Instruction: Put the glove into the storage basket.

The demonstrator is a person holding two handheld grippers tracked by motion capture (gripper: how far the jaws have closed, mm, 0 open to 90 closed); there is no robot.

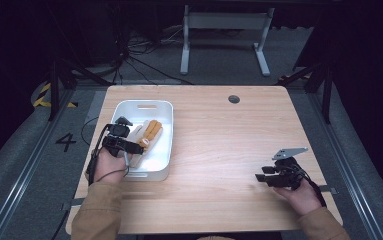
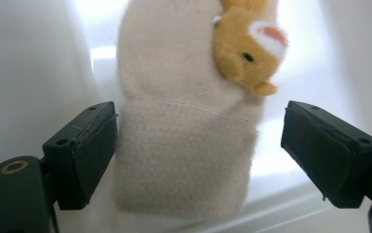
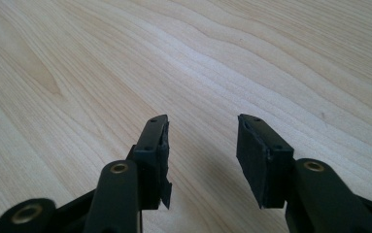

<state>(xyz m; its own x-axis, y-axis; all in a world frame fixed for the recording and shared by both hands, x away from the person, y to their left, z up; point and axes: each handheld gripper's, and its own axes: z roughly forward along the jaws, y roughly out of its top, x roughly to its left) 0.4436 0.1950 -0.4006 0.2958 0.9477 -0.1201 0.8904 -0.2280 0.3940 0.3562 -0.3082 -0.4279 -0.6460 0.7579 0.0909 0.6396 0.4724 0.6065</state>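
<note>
Below, our open left gripper (image 2: 198,145) straddles the soft, light plush sock (image 2: 186,141) in the tub (image 1: 161,150); we judge its cuff the best hold. Right gripper (image 3: 200,145) idles open.

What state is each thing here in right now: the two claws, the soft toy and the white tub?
Left claw: open, jaws either side of the toy's cream end.
Right claw: open, holding nothing, low over the table.
Soft toy: lying in the tub, not gripped.
White tub: upright on the table.
</note>
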